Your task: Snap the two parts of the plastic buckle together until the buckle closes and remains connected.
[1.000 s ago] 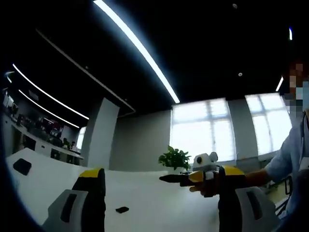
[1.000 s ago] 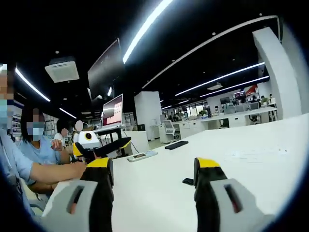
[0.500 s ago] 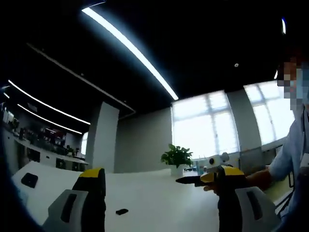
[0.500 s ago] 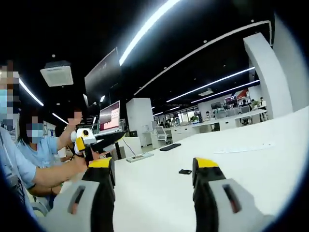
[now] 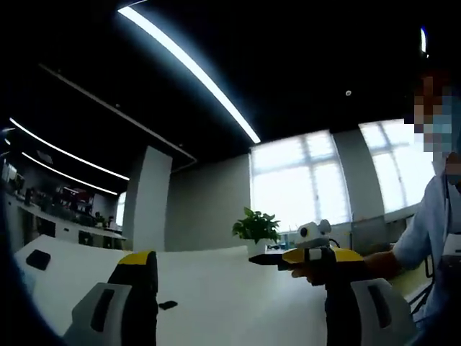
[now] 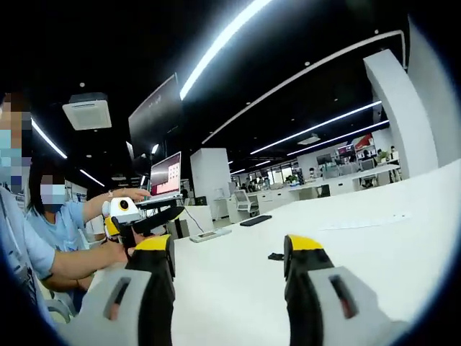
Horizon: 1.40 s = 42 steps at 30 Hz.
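Open-plan office space is seen behind a broad white table, with long ceiling light strips, bright windows and a potted plant at the far edge. Both grippers are held raised above the table, each with its jaws spread wide and nothing between them: the left gripper in the left gripper view, the right gripper in the right gripper view. A small dark piece is seen lying on the table between the left jaws' line of sight, and what is judged to be the same or a second buckle part lies near the right gripper's view centre; whether these are one part or two cannot be told, since each appears as a tiny dark blur. Such a plastic buckle is judged to be light, stiff and smooth, likely to skid on the bare table, so each half would best be pinched across its flat body, leaving the prongs and the socket mouth free. Prongs, socket and orientation cannot be made out. A keyboard and seated people are noted at the table's far side.
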Available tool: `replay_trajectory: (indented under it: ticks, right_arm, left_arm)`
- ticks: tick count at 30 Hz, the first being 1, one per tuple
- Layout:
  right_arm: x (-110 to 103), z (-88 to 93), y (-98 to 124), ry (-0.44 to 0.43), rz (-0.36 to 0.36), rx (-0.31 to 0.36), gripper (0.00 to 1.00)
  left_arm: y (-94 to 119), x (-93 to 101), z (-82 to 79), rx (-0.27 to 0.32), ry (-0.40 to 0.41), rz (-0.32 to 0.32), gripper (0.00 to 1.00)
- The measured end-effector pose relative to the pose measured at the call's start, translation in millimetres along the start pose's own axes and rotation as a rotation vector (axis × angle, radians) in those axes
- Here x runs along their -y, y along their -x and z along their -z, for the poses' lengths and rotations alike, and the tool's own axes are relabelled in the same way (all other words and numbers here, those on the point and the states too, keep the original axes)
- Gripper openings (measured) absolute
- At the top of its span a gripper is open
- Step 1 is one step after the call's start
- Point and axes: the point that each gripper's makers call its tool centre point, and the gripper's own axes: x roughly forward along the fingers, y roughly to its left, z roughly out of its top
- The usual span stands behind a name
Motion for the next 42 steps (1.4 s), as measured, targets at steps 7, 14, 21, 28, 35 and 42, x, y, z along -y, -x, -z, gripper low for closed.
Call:
replay_trajectory:
  ticks: [7, 14, 21, 28, 35, 42]
  right_arm:
    - [2, -4.4, 2, 0.005, -0.001, 0.006, 0.61]
    - [-3, -5.3, 3, 0.008, -0.004, 0.01, 0.6]
    - [-5, -5.6, 2, 0.004, -0.007, 0.016, 0.59]
    - [-3, -7.0, 3, 0.015, 0.005, 0.02, 0.62]
    - [-7, -8.9, 3, 0.035, 0.007, 0.026, 0.7]
    - [-11, -7.5, -1, 0.055, 0.004, 0.02, 0.84]
  left_arm:
    - [0, -1.4, 0.2, -0.001, 0.006, -0.006, 0.99]
    - [0, -3.2, 0.9, -0.007, 0.001, -0.009, 0.98]
    - [3, -5.8, 0.6, -0.01, -0.005, -0.014, 0.98]
    - [9, -17.5, 0.1, -0.02, 0.008, -0.055, 0.99]
    - [9, -19.1, 3.9, -0.041, 0.013, -0.061, 0.99]
    - [8, -19.2, 6.1, -0.049, 0.015, -0.061, 0.99]
